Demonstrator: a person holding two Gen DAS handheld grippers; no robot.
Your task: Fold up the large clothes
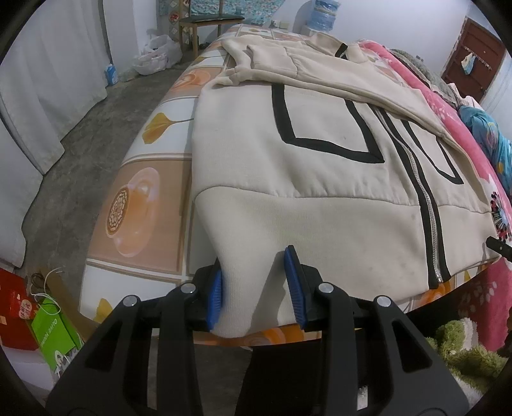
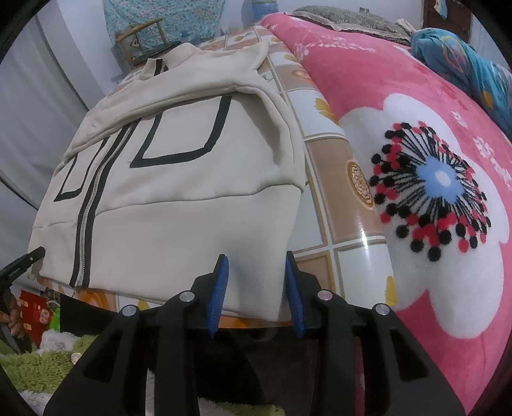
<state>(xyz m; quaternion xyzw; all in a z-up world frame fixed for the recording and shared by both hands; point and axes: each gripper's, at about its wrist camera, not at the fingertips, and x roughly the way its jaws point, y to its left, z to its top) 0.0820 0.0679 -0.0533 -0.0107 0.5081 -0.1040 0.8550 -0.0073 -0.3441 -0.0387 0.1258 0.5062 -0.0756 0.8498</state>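
A cream zip-up jacket [image 1: 320, 179] with black outlined rectangles lies front-up on the bed, both sleeves folded across its chest. Its ribbed hem hangs over the near bed edge. My left gripper [image 1: 256, 284] is open, its blue pads on either side of the hem's left corner. In the right wrist view the same jacket [image 2: 179, 179] lies ahead, and my right gripper [image 2: 256, 284] is open around the hem's right corner. The left gripper's tip shows at the left edge of the right wrist view [image 2: 22, 262].
The bed has a glossy tile-print cover [image 1: 140, 198]. A pink flowered blanket [image 2: 425, 179] lies along the jacket's right side, with a blue cloth [image 2: 464, 64] behind it. A chair [image 1: 208, 25] and bags stand beyond the bed. Red and green boxes [image 1: 48, 326] sit on the floor.
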